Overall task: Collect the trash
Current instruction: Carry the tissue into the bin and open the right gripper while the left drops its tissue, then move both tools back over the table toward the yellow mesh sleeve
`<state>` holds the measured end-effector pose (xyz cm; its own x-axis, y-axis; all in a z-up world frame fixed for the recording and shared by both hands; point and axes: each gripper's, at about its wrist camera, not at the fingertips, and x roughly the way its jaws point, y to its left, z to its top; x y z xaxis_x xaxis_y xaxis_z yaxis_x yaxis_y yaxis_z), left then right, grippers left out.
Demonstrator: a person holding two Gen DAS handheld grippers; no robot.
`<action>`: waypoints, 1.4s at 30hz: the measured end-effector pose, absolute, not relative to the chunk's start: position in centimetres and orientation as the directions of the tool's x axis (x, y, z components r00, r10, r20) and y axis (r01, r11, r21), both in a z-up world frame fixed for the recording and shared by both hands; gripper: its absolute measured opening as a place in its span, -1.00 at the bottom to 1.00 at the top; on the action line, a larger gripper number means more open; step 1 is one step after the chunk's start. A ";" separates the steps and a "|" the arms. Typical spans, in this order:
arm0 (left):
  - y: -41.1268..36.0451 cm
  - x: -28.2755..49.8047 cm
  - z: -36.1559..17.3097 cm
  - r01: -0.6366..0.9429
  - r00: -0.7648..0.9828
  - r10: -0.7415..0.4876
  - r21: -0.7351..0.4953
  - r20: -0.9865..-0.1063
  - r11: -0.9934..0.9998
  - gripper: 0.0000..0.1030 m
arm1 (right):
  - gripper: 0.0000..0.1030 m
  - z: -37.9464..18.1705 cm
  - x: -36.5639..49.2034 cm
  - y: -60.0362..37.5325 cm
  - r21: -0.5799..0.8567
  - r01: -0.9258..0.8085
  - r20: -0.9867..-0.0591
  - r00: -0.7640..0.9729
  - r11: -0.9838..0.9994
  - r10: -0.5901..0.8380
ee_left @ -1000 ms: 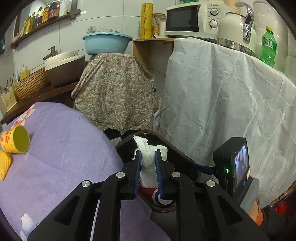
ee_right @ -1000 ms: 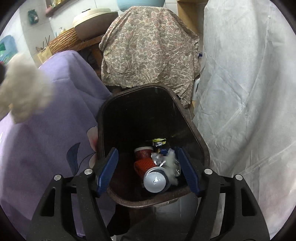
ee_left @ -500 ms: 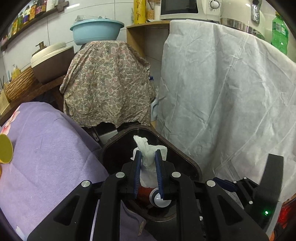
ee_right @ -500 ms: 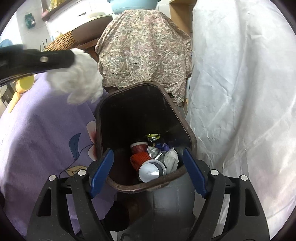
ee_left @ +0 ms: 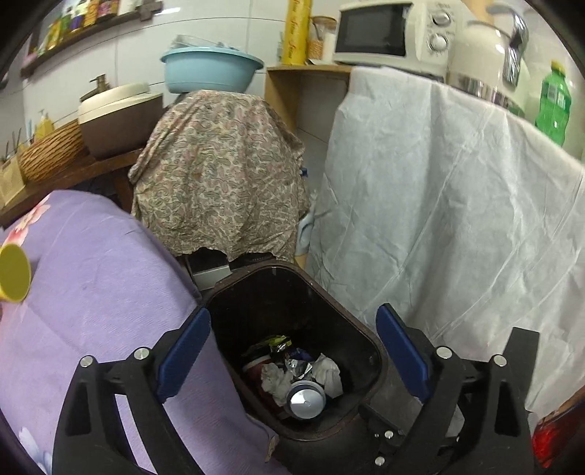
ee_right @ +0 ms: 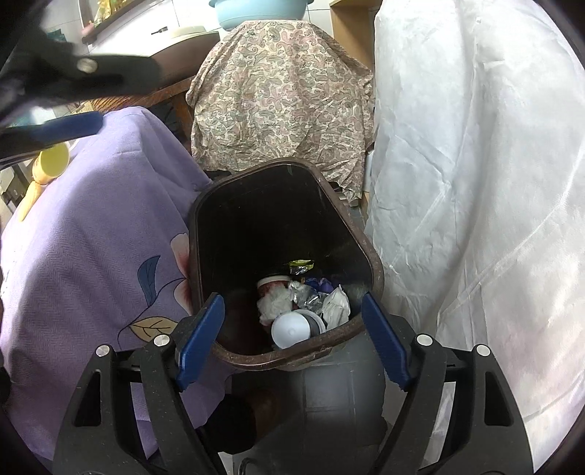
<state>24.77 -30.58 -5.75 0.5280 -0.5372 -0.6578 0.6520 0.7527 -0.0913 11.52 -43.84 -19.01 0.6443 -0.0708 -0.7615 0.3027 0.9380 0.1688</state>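
Left wrist view: the crumpled white tissue (ee_left: 276,380) lies at the bottom of the dark bin (ee_left: 365,329), among a foil wrapper (ee_left: 298,367), a second white wad (ee_left: 329,372) and a round grey lid (ee_left: 306,399). The left gripper (ee_left: 292,354) hangs over the bin mouth; its jaws have just been opening and now stand wide, with nothing between the blue pads. The drop step appears complete for this piece. Right wrist view: the right gripper (ee_right: 292,329) is also above the near rim, jaws wide and empty, with the same heap visible below. The yellow cup (ee_right: 53,164) lies on its side on the purple floral cloth (ee_right: 91,255), well apart from the bin; a flat yellow scrap (ee_right: 29,199) lies just beside it. These are judged the likeliest remaining trash. The next move would call for carrying an open gripper away from the bin, across the cloth to the cup, and closing on its wall or rim. The left gripper's finger crosses the upper left of the right wrist view, above the cup, so the left hand seems the nearer. Surroundings: a paisley-draped object (ee_left: 219,182) behind the bin, a white sheet (ee_left: 457,219) hanging to the right, a blue basin (ee_left: 210,71) and microwave (ee_left: 387,34) above. The draped cloths crowd the bin on three sides; nothing visibly blocks the path to the cup.
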 end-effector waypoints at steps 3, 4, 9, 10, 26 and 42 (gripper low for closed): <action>-29.0 24.6 -5.5 0.634 0.535 -0.533 -0.106 -0.656 0.766 0.80 | 0.53 -18.8 11.5 -43.7 0.167 0.300 -0.763 0.643 0.939 -0.069; -28.7 24.6 -5.4 0.628 0.539 -0.528 -0.105 -0.656 0.771 0.80 | 0.54 -18.8 11.5 -43.7 0.166 0.298 -0.763 0.643 0.940 -0.069; -25.8 24.7 -5.0 0.585 0.555 -0.512 -0.130 -0.655 0.800 0.81 | 0.58 -18.3 11.5 -43.3 0.162 0.295 -0.758 0.648 0.942 -0.073; -25.0 24.7 -4.9 0.574 0.558 -0.511 -0.141 -0.653 0.807 0.82 | 0.58 -18.2 11.6 -43.1 0.160 0.294 -0.757 0.649 0.942 -0.074; -14.3 24.7 -3.9 0.398 0.706 -0.342 -0.052 -0.620 0.916 0.89 | 0.65 -12.7 12.8 -39.1 0.178 0.173 -0.673 0.739 0.969 -0.008; -0.6 34.2 -5.6 0.160 0.734 -0.011 0.157 -0.679 0.974 0.89 | 0.77 -7.7 15.8 -29.5 0.180 -0.088 -0.610 0.772 0.980 0.181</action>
<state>34.24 -0.64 -5.58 0.7343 -0.0112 -0.6787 0.1602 0.9745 0.1572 15.83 -29.54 -7.72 0.7717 0.1811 -0.6096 -0.0876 0.9797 0.1802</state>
